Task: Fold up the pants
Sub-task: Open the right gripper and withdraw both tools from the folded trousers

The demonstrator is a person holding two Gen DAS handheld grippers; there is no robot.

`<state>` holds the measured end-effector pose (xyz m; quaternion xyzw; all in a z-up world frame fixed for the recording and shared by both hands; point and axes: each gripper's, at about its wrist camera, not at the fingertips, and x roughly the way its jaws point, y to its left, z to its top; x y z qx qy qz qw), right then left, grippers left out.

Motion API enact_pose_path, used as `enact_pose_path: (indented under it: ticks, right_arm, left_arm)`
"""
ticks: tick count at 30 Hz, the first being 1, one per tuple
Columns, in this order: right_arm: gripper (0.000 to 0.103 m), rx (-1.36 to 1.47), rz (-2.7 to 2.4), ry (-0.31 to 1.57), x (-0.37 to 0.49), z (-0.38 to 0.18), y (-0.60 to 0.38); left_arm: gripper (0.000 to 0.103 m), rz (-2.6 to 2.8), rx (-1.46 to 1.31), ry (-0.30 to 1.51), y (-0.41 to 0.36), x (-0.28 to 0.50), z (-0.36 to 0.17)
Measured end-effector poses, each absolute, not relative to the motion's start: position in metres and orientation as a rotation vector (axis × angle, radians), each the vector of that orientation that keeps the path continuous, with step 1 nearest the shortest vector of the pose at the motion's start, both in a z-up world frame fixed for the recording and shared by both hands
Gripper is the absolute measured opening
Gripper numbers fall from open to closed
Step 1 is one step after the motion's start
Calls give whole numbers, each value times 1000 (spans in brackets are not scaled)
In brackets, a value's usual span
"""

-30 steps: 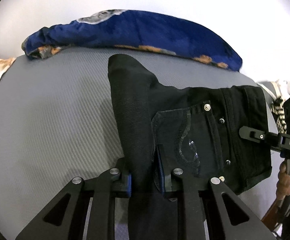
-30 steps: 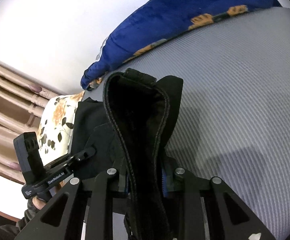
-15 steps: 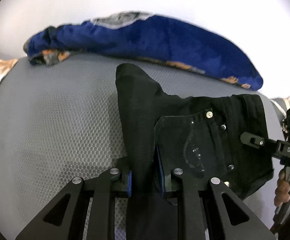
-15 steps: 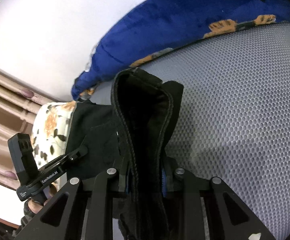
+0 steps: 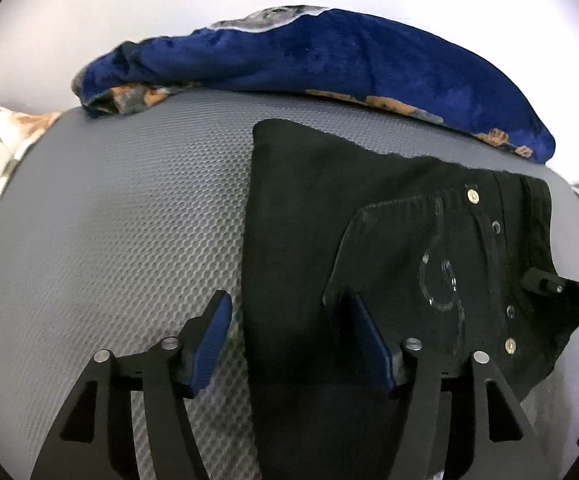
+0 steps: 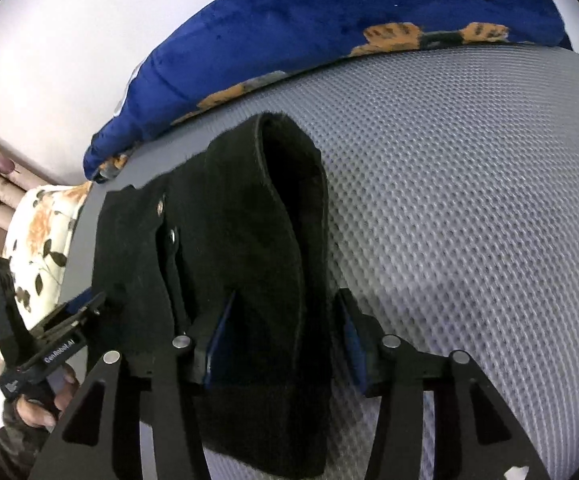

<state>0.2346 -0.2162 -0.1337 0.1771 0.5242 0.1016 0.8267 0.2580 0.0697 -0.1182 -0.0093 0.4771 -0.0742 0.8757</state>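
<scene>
The black pants (image 5: 369, 232) lie folded on the grey mesh surface (image 5: 109, 240), back pocket and rivets facing up. My left gripper (image 5: 289, 320) is open, its blue-padded fingers spread either side of the folded edge, not clamping it. In the right wrist view the pants (image 6: 249, 240) lie in a thick fold whose end loops up. My right gripper (image 6: 285, 312) is open, its fingers standing apart around the waistband fold. Each gripper shows at the edge of the other's view: the right one (image 5: 561, 292) and the left one (image 6: 61, 332).
A blue plush blanket (image 5: 329, 56) with orange patches lies along the far edge of the surface, also in the right wrist view (image 6: 329, 48). A floral white cushion (image 6: 41, 236) sits at the left. A white wall stands behind.
Both grippers were shut on the pants' folded edges and have opened, letting the cloth drop flat on the grey surface. Both cameras have moved closer to the surface.
</scene>
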Motion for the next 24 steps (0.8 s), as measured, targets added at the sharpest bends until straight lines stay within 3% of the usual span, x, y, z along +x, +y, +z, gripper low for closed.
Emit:
enact_pose_path:
  ticks: [3, 9, 14, 24]
  right_arm:
    - [49, 350, 185, 1103, 224, -126, -213]
    - [49, 264, 160, 1041, 189, -99, -202]
    - [50, 185, 144, 1010, 156, -80, -188]
    - [69, 55, 124, 924, 100, -55, -150]
  left_arm:
    - [64, -117, 43, 977, 65, 240, -110]
    - [75, -89, 68, 929, 65, 199, -88]
    - [78, -62, 71, 886, 66, 160, -67]
    - [78, -18, 65, 828, 60, 97, -42]
